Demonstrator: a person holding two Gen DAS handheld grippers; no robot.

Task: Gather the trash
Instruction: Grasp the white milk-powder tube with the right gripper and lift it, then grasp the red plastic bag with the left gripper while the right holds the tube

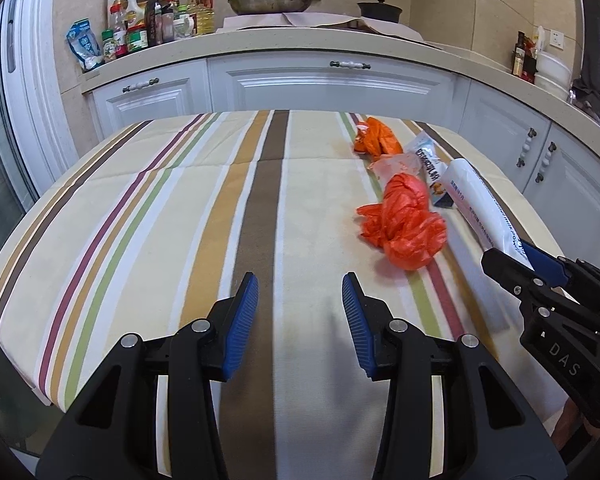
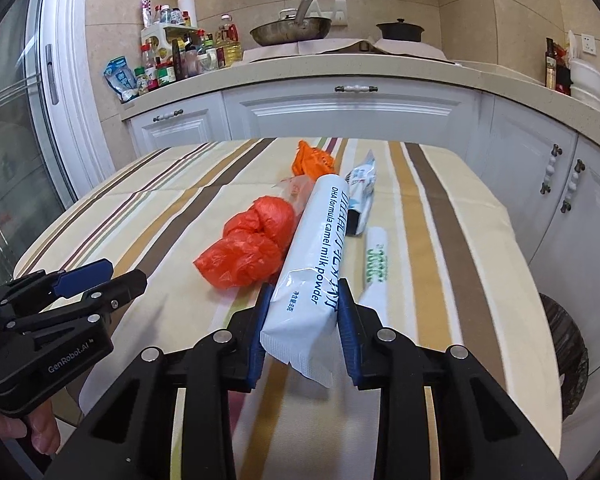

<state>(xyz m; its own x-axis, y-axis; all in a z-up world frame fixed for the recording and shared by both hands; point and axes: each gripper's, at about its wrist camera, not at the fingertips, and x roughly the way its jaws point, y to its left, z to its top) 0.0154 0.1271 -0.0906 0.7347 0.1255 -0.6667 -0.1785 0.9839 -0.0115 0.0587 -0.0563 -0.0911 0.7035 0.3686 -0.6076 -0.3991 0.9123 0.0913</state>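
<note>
My right gripper (image 2: 305, 300) is shut on a long white camel milk powder packet (image 2: 320, 248), held just above the striped tablecloth (image 2: 432, 260); the packet also shows in the left wrist view (image 1: 480, 204). A crumpled red plastic bag (image 2: 252, 244) lies left of it, also in the left view (image 1: 404, 224). Farther back lie an orange bag (image 2: 314, 160), a clear wrapper (image 2: 296, 190), a white and blue snack wrapper (image 2: 362, 188) and a small white sachet (image 2: 376, 264). My left gripper (image 1: 300, 292) is open and empty over the cloth, left of the trash.
The kitchen counter (image 1: 300, 44) runs behind and to the right with bottles (image 1: 148, 24), a pan (image 1: 272, 0) and a black pot (image 1: 380, 10). White cabinets (image 1: 324, 88) stand below. A dark round bin (image 2: 564, 352) sits right of the table. A glass door (image 2: 12, 120) stands at left.
</note>
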